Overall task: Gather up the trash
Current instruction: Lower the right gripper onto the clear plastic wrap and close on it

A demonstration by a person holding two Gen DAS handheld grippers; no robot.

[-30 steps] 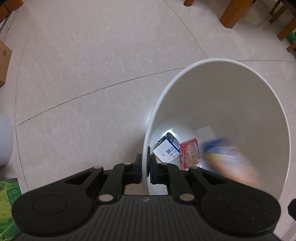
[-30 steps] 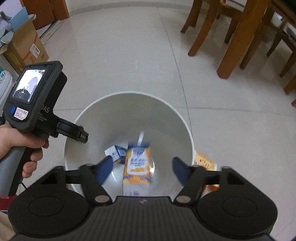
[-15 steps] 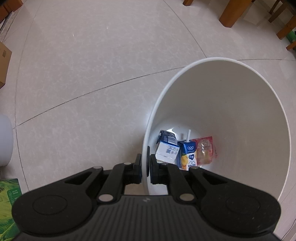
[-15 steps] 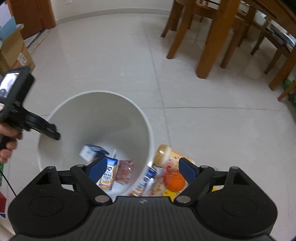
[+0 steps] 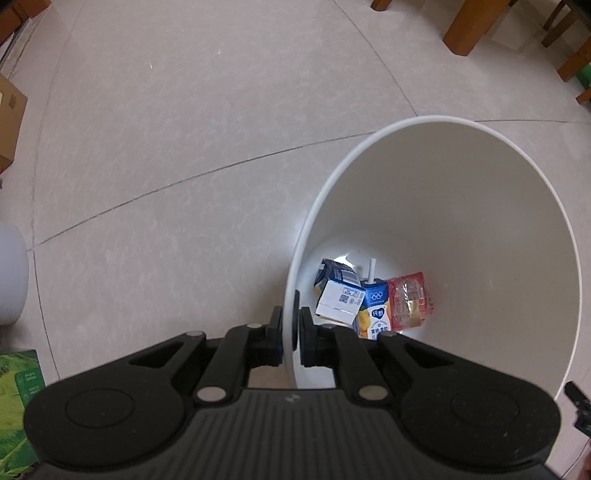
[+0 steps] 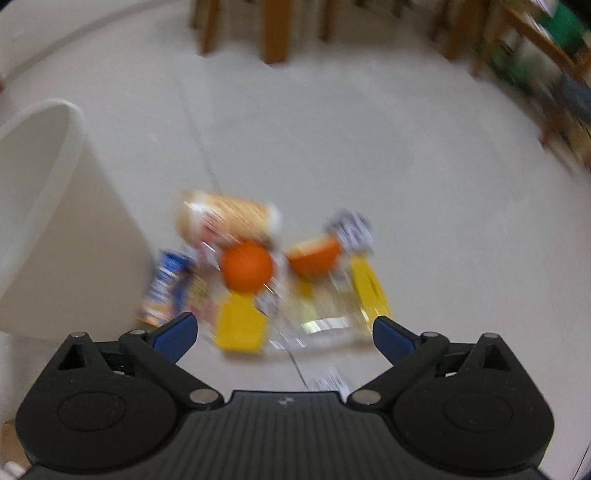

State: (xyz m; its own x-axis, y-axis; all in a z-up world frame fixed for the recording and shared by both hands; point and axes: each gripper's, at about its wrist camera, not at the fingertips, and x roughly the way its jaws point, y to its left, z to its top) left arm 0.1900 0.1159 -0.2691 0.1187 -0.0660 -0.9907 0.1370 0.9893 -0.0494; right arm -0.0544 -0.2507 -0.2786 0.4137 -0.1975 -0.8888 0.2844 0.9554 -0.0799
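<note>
My left gripper [image 5: 291,328] is shut on the near rim of the white trash bin [image 5: 480,229]. At the bin's bottom lie a white-and-blue carton [image 5: 338,293], a juice box with a straw [image 5: 375,310] and a red wrapper [image 5: 408,301]. In the blurred right wrist view my right gripper [image 6: 284,332] hangs over a pile of trash on the floor, its jaws opening wide with nothing held. The pile holds an orange ball [image 6: 246,266], a tan jar [image 6: 225,218], a blue carton [image 6: 166,288] and yellow packaging [image 6: 240,325]. The bin [image 6: 48,206] stands left of the pile.
Wooden table and chair legs [image 6: 273,29] stand beyond the pile. A cardboard box [image 5: 9,122] sits at the far left of the tiled floor. A green box [image 5: 16,398] and a white rounded object [image 5: 11,273] lie near my left gripper.
The juice box dropped from my right gripper and settled at the bin's bottom. The right gripper swung right and down from over the bin to the floor pile, opening wider. The left gripper kept still.
</note>
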